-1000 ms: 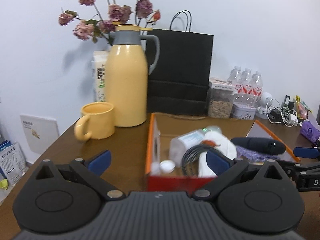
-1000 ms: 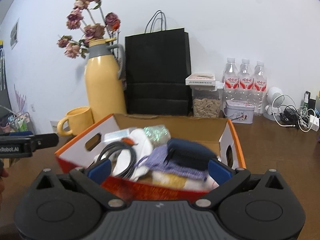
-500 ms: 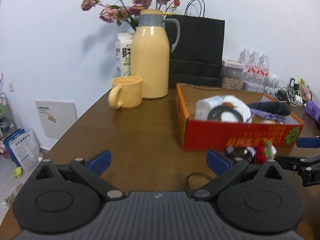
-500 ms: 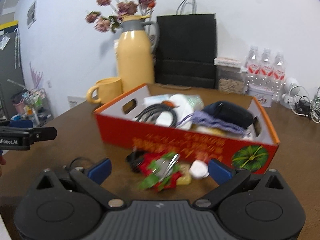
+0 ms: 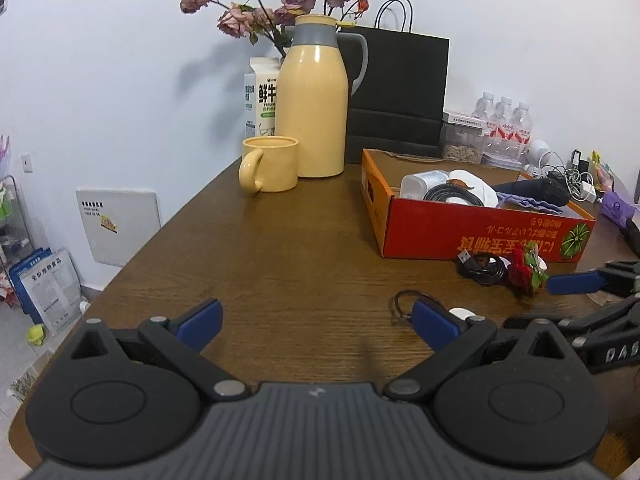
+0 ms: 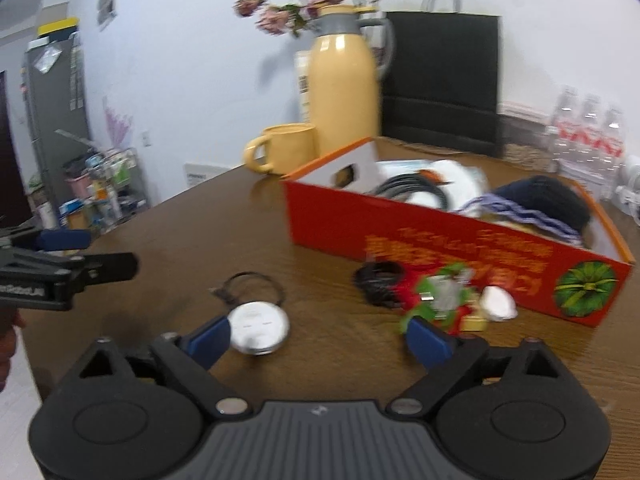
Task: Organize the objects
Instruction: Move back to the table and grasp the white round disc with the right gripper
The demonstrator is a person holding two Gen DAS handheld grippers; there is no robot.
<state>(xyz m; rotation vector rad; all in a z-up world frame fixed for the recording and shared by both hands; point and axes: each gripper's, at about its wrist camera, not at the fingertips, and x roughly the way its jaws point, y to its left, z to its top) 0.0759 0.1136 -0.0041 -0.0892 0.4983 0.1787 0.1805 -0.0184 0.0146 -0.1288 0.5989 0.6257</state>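
A red cardboard box (image 5: 480, 236) (image 6: 440, 244) on the brown table (image 5: 280, 260) holds a coiled black cable, white items and a dark pouch. In front of it lie a black cable coil (image 6: 378, 282) (image 5: 482, 268), a red-green ornament (image 6: 442, 300) (image 5: 526, 266), a white wad (image 6: 498, 304) and a white round disc with a thin black cord (image 6: 260, 322). My left gripper (image 5: 316, 318) is open and empty over bare table. My right gripper (image 6: 320, 336) is open and empty, low, with the disc by its left finger.
A yellow mug (image 5: 272, 170), a yellow thermos (image 5: 314, 100) with dried flowers, a milk carton and a black paper bag (image 5: 400, 96) stand at the back. Water bottles (image 5: 506, 128) and chargers are at the back right. The table's left edge drops to the floor.
Both grippers have pulled back and away from the box. The loose items in front of the box have come into view. Both stay open.
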